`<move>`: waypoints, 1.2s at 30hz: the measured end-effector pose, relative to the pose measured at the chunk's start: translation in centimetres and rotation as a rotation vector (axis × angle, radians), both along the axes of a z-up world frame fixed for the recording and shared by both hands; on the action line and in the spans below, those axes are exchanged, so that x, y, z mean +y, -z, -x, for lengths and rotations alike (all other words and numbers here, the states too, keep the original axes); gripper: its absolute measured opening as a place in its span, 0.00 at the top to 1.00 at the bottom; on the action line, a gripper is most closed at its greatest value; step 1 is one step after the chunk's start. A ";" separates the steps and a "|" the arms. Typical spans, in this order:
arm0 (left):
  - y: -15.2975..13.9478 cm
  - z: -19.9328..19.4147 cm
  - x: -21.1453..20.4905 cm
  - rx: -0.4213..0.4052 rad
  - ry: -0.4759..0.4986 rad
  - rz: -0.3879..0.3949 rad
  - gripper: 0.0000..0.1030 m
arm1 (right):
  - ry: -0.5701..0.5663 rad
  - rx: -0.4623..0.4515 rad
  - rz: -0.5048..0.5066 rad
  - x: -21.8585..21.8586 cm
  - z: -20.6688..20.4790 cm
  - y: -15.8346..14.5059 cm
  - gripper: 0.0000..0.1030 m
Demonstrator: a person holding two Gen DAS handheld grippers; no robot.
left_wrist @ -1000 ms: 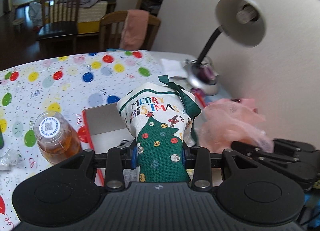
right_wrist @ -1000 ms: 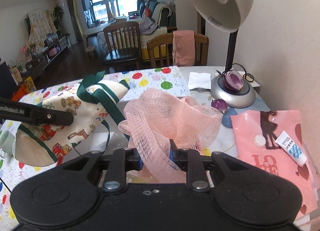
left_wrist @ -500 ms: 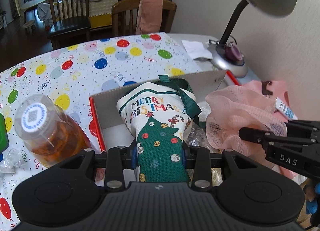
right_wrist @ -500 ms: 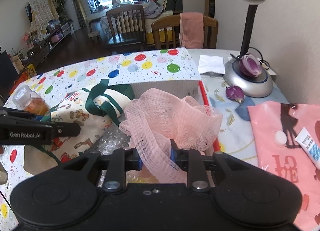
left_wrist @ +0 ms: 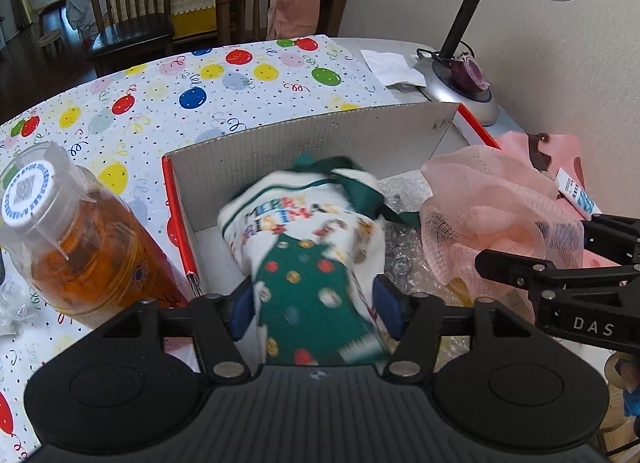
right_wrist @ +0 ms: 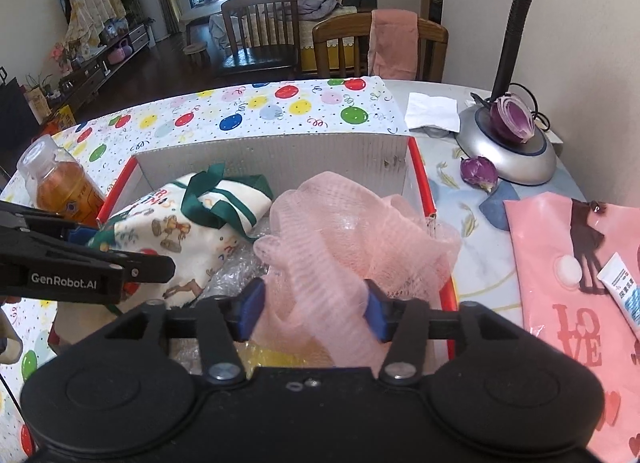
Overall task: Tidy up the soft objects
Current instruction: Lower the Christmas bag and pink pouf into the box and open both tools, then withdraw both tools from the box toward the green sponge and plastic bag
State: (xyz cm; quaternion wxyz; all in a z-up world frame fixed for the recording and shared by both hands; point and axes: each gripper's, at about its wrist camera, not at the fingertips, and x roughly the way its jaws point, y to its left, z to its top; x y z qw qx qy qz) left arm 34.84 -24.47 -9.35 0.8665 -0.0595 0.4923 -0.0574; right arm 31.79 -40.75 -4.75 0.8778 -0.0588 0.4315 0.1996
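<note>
Table (right_wrist: 472, 263) with balloon cloth (right_wrist: 280, 111), cardboard box (right_wrist: 280, 155), bottle (left_wrist: 80, 247), lamp base (right_wrist: 508, 155), pink bag (right_wrist: 560, 303)

Xmas bag (left_wrist: 308, 239): white w/ green tree panel, multicolour dots, "MERRY CHRISTMAS" in mixed colours, dark green ribbon; its other side shows brown cartoon animals on cream. Mesh puff (right_wrist: 356, 231): pale pink net. Box (right_wrist: 280, 159): grey-white corrugated inside, red outer edges. Tablecloth (left_wrist: 168, 99): white, w/ red, yellow, blue, green balloons & small squiggles. Bottle (left_wrist: 76, 247) at 9 o'clock of the box: clear, amber liquid, white cap w/ blue print. Pouch (right_wrist: 572, 303) at 3 o'clock: pink, red "LOVE", dark silhouette. Lamp (right_wrist: 508, 143): silver base, black neck. Gripper pads (right_wrist: 252, 307): blue; bodies black.
</note>
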 end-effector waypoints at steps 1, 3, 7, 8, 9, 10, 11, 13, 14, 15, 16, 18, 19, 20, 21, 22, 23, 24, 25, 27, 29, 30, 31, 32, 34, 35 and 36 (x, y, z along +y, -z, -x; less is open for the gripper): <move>0.0 0.1 0.0 -0.002 0.002 0.003 0.39 | 0.000 -0.004 0.002 0.1 0.0 -0.1 0.42; 0.0 0.2 0.1 -0.007 0.005 0.006 0.39 | -0.002 -0.010 0.001 0.0 0.2 -0.2 0.38; -0.3 0.5 0.2 -0.025 0.004 0.004 0.38 | -0.011 -0.034 0.010 0.0 0.5 -0.8 0.33; -0.4 0.6 0.3 -0.026 0.003 0.004 0.38 | -0.013 -0.040 0.010 0.0 0.6 -1.0 0.32; -0.5 0.8 0.3 -0.028 0.002 0.005 0.38 | -0.014 -0.044 0.009 -0.1 0.7 -1.2 0.31; -0.6 0.9 0.4 -0.031 -0.001 0.008 0.38 | -0.014 -0.048 0.010 0.0 0.8 -1.4 0.30; -0.8 1.0 0.6 -0.035 -0.003 0.012 0.38 | -0.015 -0.054 0.009 -0.1 0.9 -1.7 0.29; -1.2 1.1 0.8 -0.044 -0.005 0.019 0.38 | -0.018 -0.066 0.010 -0.2 1.1 -2.2 0.27; -1.4 1.3 0.9 -0.051 -0.003 0.023 0.38 | -0.020 -0.072 0.010 -0.3 1.3 -2.5 0.27; -1.6 1.5 0.9 -0.057 0.001 0.023 0.38 | -0.021 -0.077 0.009 -0.4 1.5 -2.8 0.26; -1.9 1.7 0.8 -0.065 0.006 0.022 0.38 | -0.022 -0.083 0.009 -0.5 1.6 -3.1 0.25; -2.5 2.1 0.7 -0.088 0.020 0.022 0.38 | -0.024 -0.094 0.007 -0.6 1.9 -3.7 0.25; -2.9 2.3 0.7 -0.100 0.027 0.022 0.38 | -0.025 -0.100 0.003 -0.7 2.1 -4.0 0.25; -3.2 2.5 0.7 -0.109 0.034 0.022 0.38 | -0.026 -0.106 -0.001 -0.7 2.3 -4.4 0.25; -3.6 2.7 0.7 -0.119 0.041 0.024 0.38 | -0.026 -0.112 -0.005 -0.7 2.5 -4.7 0.25; -4.0 3.0 0.7 -0.130 0.048 0.025 0.38 | -0.026 -0.119 -0.009 -0.7 2.7 -5.1 0.25; -4.3 3.2 0.7 -0.138 0.054 0.025 0.38 | -0.025 -0.126 -0.016 -0.7 2.9 -5.5 0.24; -4.6 3.4 0.7 -0.146 0.059 0.026 0.38 | -0.024 -0.130 -0.024 -0.8 3.1 -5.9 0.24; -5.0 3.7 0.7 -0.154 0.065 0.031 0.38 | -0.024 -0.135 -0.033 -0.8 3.3 -6.3 0.24; -5.7 4.2 0.9 -0.169 0.074 0.042 0.38 | -0.025 -0.148 -0.048 -0.7 3.9 -7.2 0.24; -6.4 4.8 1.2 -0.181 0.080 0.049 0.38 | -0.026 -0.158 -0.064 -0.6 4.5 -8.0 0.23; -6.7 5.1 1.4 -0.186 0.084 0.057 0.38 | -0.027 -0.161 -0.073 -0.5 4.8 -8.4 0.23; -7.0 5.4 1.6 -0.193 0.089 0.062 0.38 | -0.028 -0.165 -0.081 -0.4 5.1 -8.8 0.23; -7.4 5.7 1.7 -0.199 0.091 0.065 0.38 | -0.030 -0.170 -0.087 -0.3 5.4 -9.2 0.23; -8.1 6.3 2.2 -0.214 0.099 0.067 0.38 | -0.031 -0.174 -0.103 0.1 6.0 -9.8 0.22; -8.4 6.6 2.5 -0.220 0.101 0.068 0.38 | -0.033 -0.174 -0.113 0.3 6.2 -10.1 0.22; -8.7 6.9 2.9 -0.226 0.102 0.070 0.38 | -0.036 -0.175 -0.122 0.6 6.5 -10.4 0.22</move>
